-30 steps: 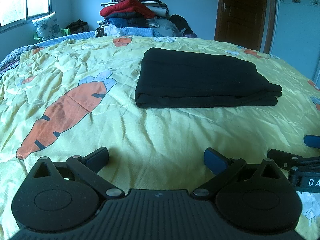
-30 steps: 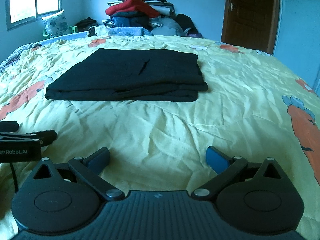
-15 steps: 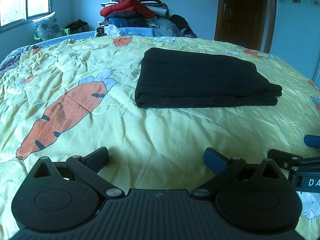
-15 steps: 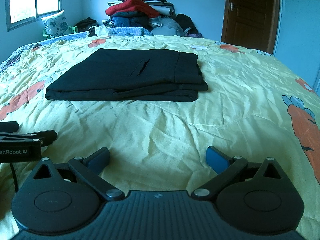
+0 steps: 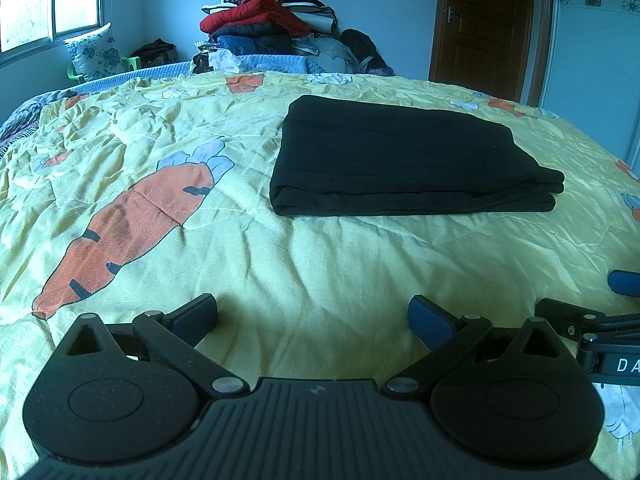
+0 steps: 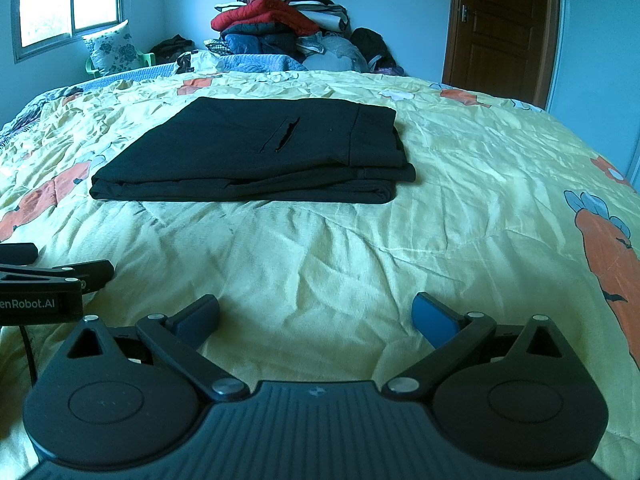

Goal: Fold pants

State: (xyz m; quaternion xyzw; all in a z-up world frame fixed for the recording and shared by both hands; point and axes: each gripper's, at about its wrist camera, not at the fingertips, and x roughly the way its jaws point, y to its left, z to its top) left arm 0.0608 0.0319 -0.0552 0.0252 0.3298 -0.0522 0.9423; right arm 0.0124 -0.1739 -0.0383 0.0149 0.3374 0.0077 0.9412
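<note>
Black pants lie folded into a flat rectangle on the yellow carrot-print bedspread, ahead and slightly right in the left wrist view. In the right wrist view the same pants sit ahead and to the left, a pocket slit showing on top. My left gripper rests low over the bedspread, open, nothing between its blue pads. My right gripper is also open and empty, well short of the pants. Each gripper appears at the edge of the other's view.
A tall pile of clothes stands at the far end of the bed. A flowered pillow on a green chair sits under the window at far left. A brown door is at the back right.
</note>
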